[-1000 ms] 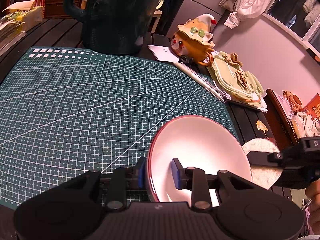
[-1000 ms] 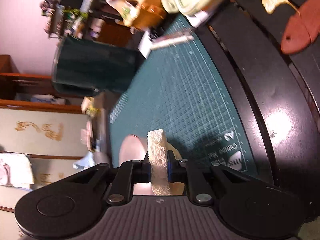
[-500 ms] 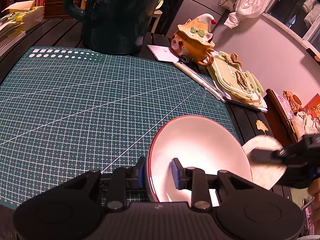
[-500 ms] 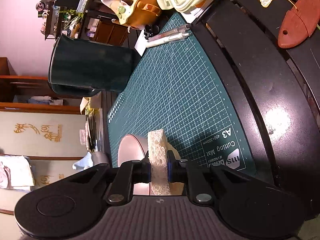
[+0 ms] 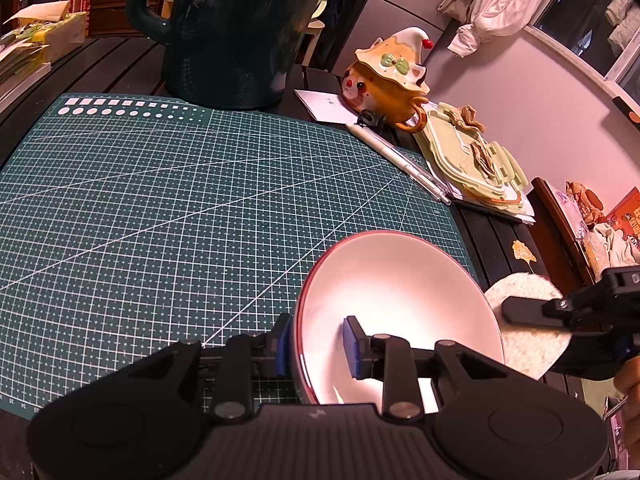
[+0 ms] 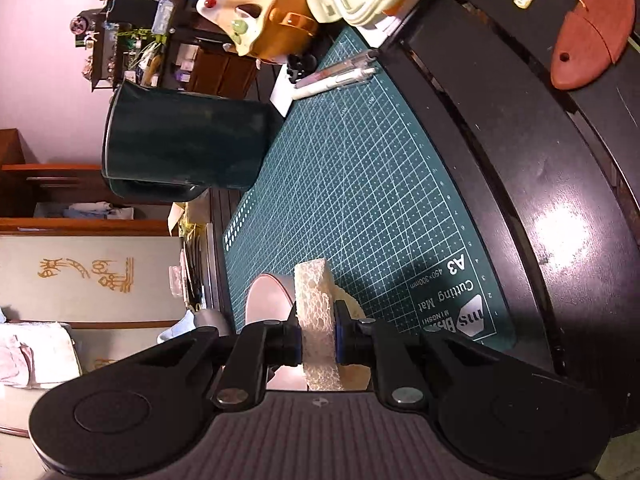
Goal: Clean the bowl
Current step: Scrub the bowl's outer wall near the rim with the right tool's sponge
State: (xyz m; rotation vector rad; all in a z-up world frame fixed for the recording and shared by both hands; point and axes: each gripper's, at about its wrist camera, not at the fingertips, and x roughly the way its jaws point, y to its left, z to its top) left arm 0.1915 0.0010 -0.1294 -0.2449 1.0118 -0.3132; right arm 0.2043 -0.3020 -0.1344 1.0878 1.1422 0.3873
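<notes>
Left gripper: jaws narrowed onto the near wall of the bowl, one blue pad outside the rim, the other inside against the white interior; bowl tilted, mouth turned toward the right.

Bowl: white inside, dark red rim, straddled by the left jaws, sitting at the near right corner of the green cutting mat; bottom edge cut off behind the left gripper's body. In the right wrist view only a sliver of the bowl visible, just left of the right jaws.

Right gripper: jaws clamped on a pale round loofah sponge, pads pressed flat on both faces, sponge standing edge-on between them and jutting forward past the tips.

Sponge from the left wrist view: disc of the sponge just right of the bowl's rim, held by the right gripper; contact with the rim impossible to judge.

Beyond the left jaws: large dark green jug at the far edge of the mat, top cut off by the frame.

Far right of the left jaws: cat-shaped mug, white pen, pale green lidded box.

Hidden or unclear: holder's hand barely visible at the right edge; near part of the sponge covered by the right gripper's body.
</notes>
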